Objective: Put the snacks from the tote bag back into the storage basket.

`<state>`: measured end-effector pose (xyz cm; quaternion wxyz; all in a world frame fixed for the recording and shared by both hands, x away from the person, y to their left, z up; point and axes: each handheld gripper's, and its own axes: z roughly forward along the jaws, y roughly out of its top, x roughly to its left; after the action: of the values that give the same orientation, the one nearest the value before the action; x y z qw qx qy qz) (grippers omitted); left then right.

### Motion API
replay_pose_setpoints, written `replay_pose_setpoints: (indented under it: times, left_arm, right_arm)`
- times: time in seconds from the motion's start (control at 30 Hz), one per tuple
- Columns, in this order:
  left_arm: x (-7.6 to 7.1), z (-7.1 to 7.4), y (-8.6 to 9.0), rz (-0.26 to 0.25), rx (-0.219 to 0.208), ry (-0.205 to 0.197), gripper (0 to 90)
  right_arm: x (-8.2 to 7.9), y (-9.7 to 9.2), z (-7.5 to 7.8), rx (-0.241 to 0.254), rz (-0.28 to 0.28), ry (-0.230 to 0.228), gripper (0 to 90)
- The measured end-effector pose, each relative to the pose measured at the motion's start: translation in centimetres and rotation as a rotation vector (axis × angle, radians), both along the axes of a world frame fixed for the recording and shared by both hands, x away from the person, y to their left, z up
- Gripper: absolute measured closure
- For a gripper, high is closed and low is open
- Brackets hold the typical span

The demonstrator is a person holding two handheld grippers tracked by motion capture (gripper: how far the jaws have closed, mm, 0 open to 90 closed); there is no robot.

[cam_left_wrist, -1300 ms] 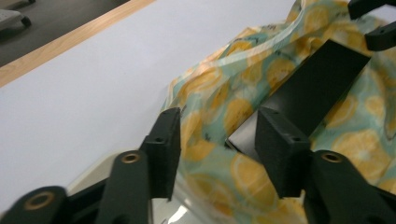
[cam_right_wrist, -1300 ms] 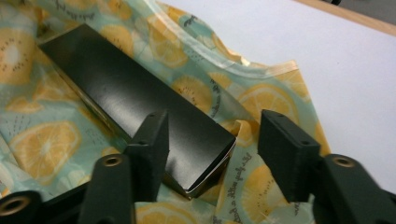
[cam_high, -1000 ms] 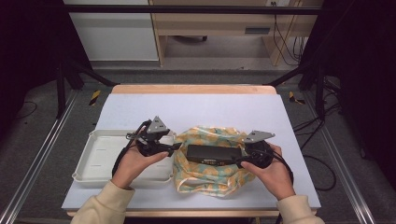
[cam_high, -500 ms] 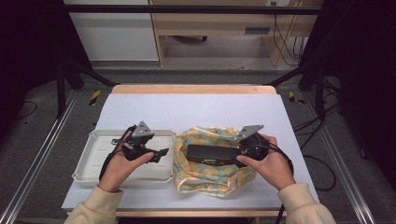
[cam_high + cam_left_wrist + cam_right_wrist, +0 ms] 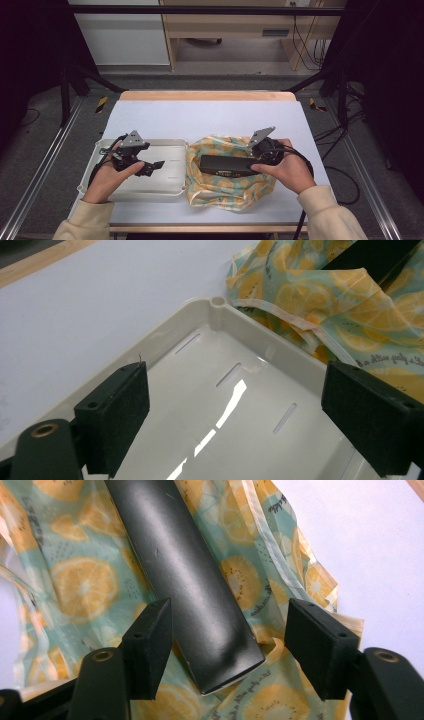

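1. Left hand-held gripper [image 5: 156, 165] moved off the black box [image 5: 226, 165] and away to the left of the frame, now over the white tray [image 5: 172, 186]; a second before, sat at the box's left end.
2. Jaws of that hand-held gripper just opened further, standing wide in the left gripper view [image 5: 235, 415], with nothing between them but bare tray floor.
3. Right hand-held gripper [image 5: 257, 159] stayed at the box's right end, centre right of the frame; jaws just closed somewhat, flanking the box's end in the right gripper view [image 5: 227, 637]. Left pad close against the box, right pad with a clear gap, so no firm grip yet.
4. Black box lay lengthwise on the lemon-print bag [image 5: 220, 192], middle of the tabletop [image 5: 210, 117], just right of the tray.
5. Likely meaning: box let go on the left and about to be handled from the right alone, perhaps with the freed side going for the bag or tray.
6. Count: one black box, one lemon-print bag, one white tray, two hand-held grippers.
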<state>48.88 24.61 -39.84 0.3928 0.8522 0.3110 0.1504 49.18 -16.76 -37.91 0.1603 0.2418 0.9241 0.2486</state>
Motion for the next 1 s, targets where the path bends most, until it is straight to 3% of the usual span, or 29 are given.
replay_pose_setpoints:
  times: [0.3,0.37,0.63,0.77,0.83,0.9,1.0]
  left_arm:
    - [0.0,0.1,0.9,0.021,-0.019,-0.011,15.2]
    - [0.1,0.1,1.1,0.04,-0.042,-0.005,16.0]
    - [0.2,0.0,1.5,0.045,-0.037,0.006,15.1]
    - [0.1,-0.2,1.6,0.034,-0.027,0.016,14.7]
    - [0.1,-0.2,1.7,0.035,-0.025,0.017,14.7]
    - [0.0,-0.2,1.8,0.038,-0.028,0.018,14.7]
    - [-0.1,-0.1,2.0,0.044,-0.029,0.016,14.6]
  right_arm:
    - [0.7,0.3,-0.5,-0.033,0.054,0.034,41.8]
    - [0.7,0.5,-0.6,-0.035,0.064,0.053,41.8]
    - [1.2,1.2,-1.2,-0.049,0.113,0.078,41.5]
    - [1.8,1.8,-2.2,-0.069,0.144,0.109,38.7]
    - [1.9,2.0,-2.7,-0.074,0.138,0.128,36.0]
    - [2.0,2.1,-2.9,-0.081,0.141,0.113,36.1]
    - [2.5,2.2,-3.4,-0.095,0.15,0.142,34.4]
